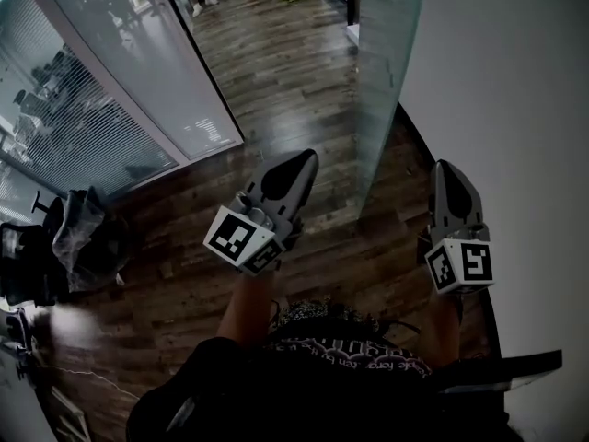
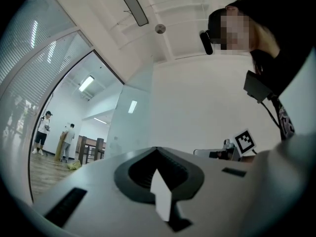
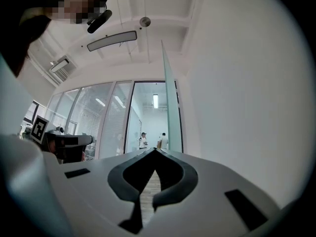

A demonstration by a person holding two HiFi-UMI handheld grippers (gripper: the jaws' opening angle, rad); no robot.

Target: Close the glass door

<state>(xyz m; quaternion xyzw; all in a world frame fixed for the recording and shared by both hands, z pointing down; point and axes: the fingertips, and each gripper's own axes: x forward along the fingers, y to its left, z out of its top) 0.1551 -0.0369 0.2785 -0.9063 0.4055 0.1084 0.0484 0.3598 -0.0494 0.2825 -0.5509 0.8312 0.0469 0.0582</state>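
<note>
Both claws pinched shut and empty, glass door ajar ahead of me.

From the head view I see the left gripper [image 1: 302, 160] and right gripper [image 1: 445, 168] held out level over the wooden floor [image 1: 276, 72]. The frosted glass door [image 1: 386, 63] stands nearly edge-on between them, close to the white wall [image 1: 515, 109]. In the left gripper view its tips [image 2: 157, 148] meet with nothing between them, and the door panel [image 2: 132, 120] rises just beyond. In the right gripper view the jaws [image 3: 155, 149] are likewise together and bare, with the door's edge [image 3: 170, 107] ahead and apart from them. A glazed partition with blinds [image 1: 92, 109] runs along my left, and two people [image 3: 143, 140] stand far down the corridor.
</note>
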